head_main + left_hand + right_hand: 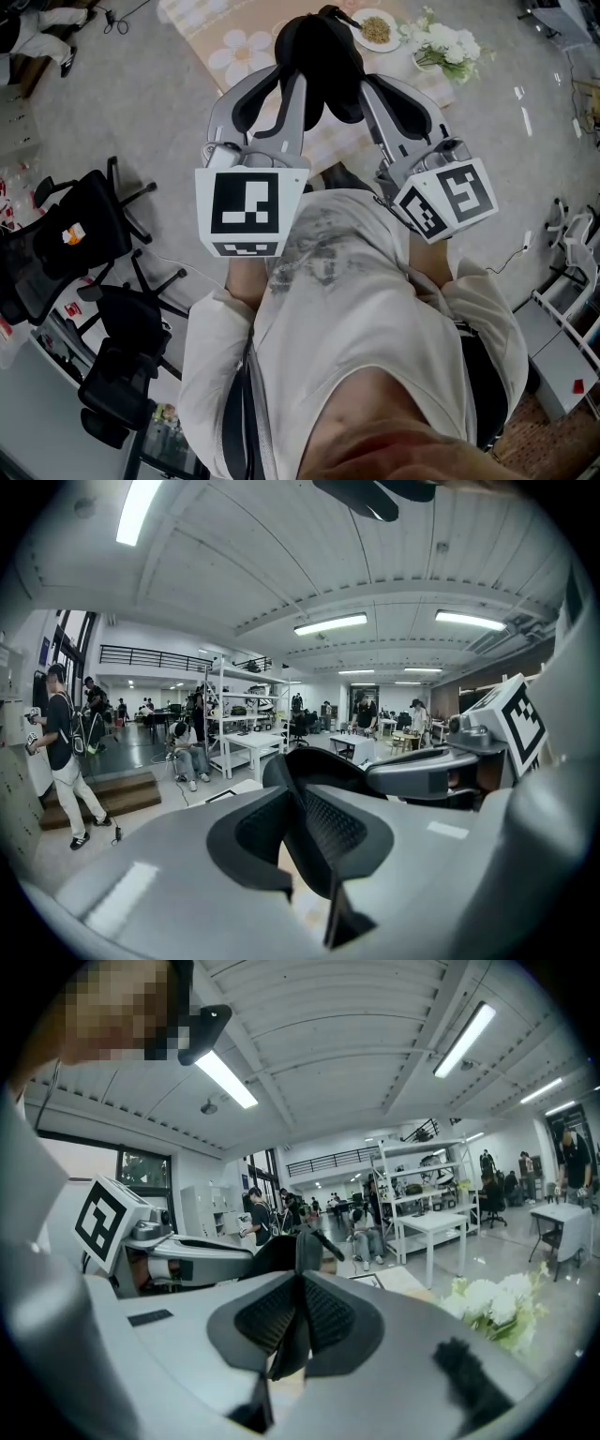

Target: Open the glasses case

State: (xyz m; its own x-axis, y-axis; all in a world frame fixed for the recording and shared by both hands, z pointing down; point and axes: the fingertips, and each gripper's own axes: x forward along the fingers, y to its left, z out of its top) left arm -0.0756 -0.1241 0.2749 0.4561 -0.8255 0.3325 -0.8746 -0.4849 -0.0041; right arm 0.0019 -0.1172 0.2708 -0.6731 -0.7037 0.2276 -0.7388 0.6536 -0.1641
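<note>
A person, seen from above by the head view, holds a two-jaw gripper in each hand out in front of the chest. Between the two grippers hangs a black glasses case (319,56), lifted clear of a table with a flowered cloth (234,47) that lies beyond and below it. On that table sit a plate of food (377,30) and a bunch of white flowers (445,45). Black office chairs (84,234) stand on the floor to the person's left.

The left gripper (300,808) has its jaws drawn nearly together, pinching a thin black edge of the case between the ribbed pads. The right gripper (300,1307) is clamped the same way on a thin dark edge at the other side of the case. The two grippers point toward each other from either side, close together, with the case bridging them.

As for progress, the grasp is done: each gripper has a firm hold on its own part of the case. Whether the case has begun to open is unclear. From above it reads as one dark rounded mass, and no view shows a gap or the inside. The opening itself seems to remain, probably by drawing the two held edges apart.
</note>
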